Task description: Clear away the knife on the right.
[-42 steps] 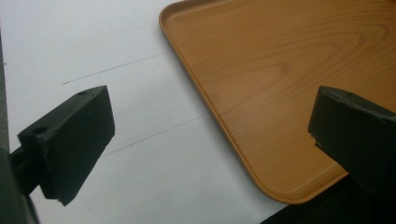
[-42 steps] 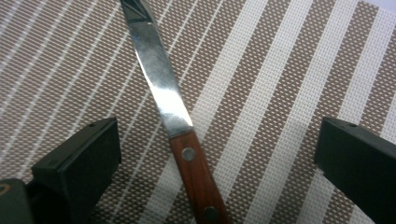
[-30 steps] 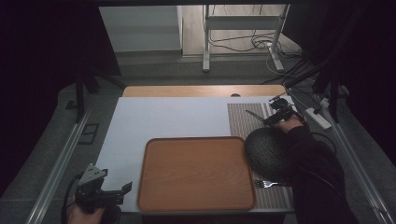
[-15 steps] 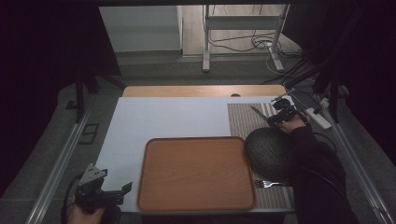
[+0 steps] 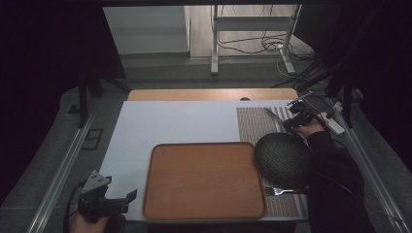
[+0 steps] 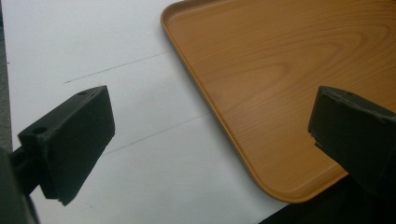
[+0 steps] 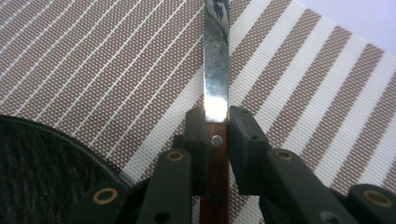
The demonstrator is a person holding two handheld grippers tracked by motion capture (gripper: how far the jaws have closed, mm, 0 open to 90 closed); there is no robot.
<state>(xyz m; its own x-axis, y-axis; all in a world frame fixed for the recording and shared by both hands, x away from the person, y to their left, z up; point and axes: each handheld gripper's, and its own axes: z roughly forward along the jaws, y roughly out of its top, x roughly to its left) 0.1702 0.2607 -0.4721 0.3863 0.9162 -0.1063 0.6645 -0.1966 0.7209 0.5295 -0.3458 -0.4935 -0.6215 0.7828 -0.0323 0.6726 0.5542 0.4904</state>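
Knife in our right gripper: the two black pads have just been closing and now clamp the reddish wooden handle at its rivet, with the steel blade running up and away over the brown-and-white striped placemat. In the high view we hold that right gripper at the far right of the table, and the knife angles across the far end of the placemat, just beyond a dark round bowl. A fork lies on the near end of the same mat, touching the bowl's near edge. Between our hands sits a wooden tray on the white table. At the near left corner our left gripper hangs with jaws spread wide and nothing between them; its own camera shows the tray's rounded corner past the right jaw. We can read no brand, label or writing on any object.
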